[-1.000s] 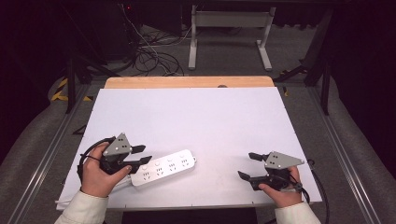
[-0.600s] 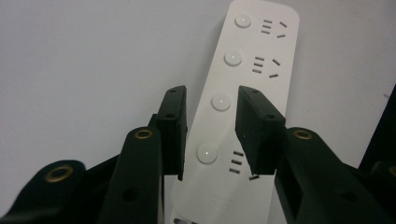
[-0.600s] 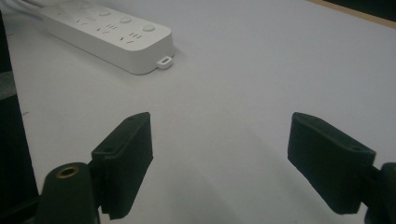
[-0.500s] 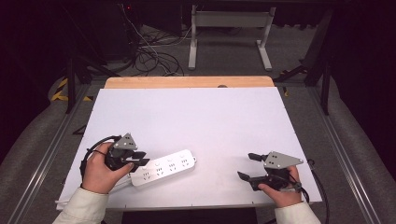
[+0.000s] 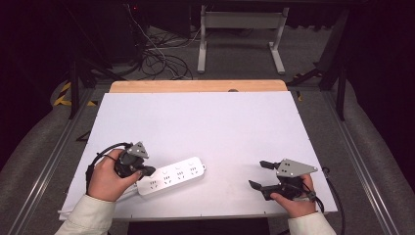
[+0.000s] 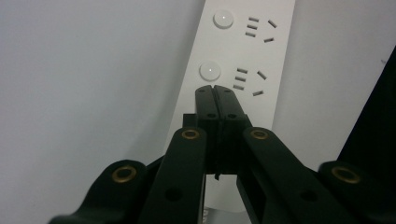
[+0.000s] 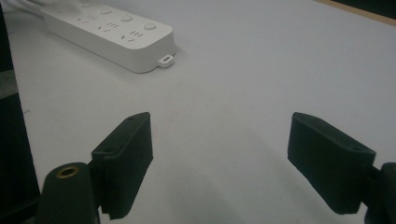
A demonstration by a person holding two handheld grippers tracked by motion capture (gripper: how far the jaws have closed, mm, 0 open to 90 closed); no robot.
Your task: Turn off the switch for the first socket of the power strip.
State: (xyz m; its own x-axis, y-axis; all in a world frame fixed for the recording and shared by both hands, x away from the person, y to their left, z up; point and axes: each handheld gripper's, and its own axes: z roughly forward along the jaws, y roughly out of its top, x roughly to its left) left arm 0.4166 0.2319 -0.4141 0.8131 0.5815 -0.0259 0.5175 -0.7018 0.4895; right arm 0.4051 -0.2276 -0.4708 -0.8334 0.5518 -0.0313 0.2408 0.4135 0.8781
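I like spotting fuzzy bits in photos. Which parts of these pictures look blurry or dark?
High view: bright white table, floor around it very dark. Left gripper view: power strip fairly sharp, the shut left gripper blurs toward the bottom edge. Right gripper view: the open right gripper looks soft, dim at the corners.

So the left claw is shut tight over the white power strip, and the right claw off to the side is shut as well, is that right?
Not quite. The left gripper is indeed shut, its jaws pressed together above the white power strip, with nothing between them. But the right gripper is open: the right gripper view shows its two black jaws standing wide apart over the bare white table.
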